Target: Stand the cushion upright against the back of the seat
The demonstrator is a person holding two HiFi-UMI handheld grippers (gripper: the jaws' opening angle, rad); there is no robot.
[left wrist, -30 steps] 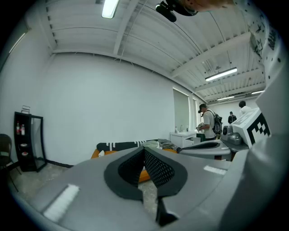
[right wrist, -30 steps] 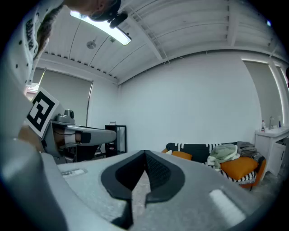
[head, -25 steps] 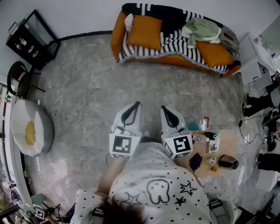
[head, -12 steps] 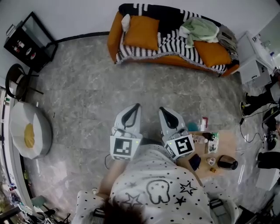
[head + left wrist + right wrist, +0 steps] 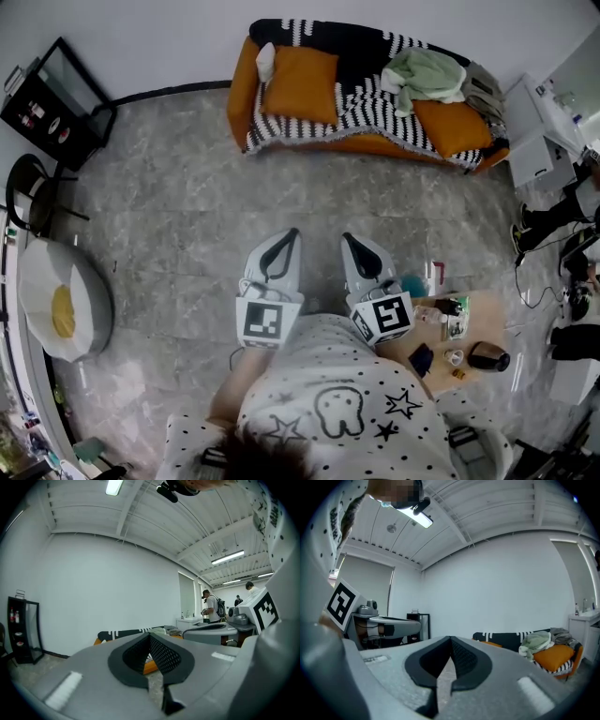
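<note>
Two orange cushions sit on the sofa [image 5: 238, 96], which stands against the far wall under a black-and-white striped throw [image 5: 370, 94]. The left cushion [image 5: 300, 84] is at the sofa's left end. The right cushion [image 5: 455, 127] is near the right end, just beside a bundled green cloth [image 5: 427, 73]. From above, I cannot tell whether either one lies flat or leans on the backrest. In the right gripper view the right cushion sits low on the seat, tilted, next to the cloth.

Both cushions are well apart from the fingers, with a wide stretch of grey stone floor [image 5: 187, 216] between. The left gripper [image 5: 292, 233] and right gripper [image 5: 347, 237] are held side by side in front of the person's spotted shirt [image 5: 337, 403], pointing level toward the sofa. The left gripper's fingers [image 5: 164, 656] are pressed together with nothing between them, and the same holds for the right gripper's fingers [image 5: 464, 658].

A small wooden desk [image 5: 483, 317] with assorted small items stands just to the right of the right gripper.
</note>
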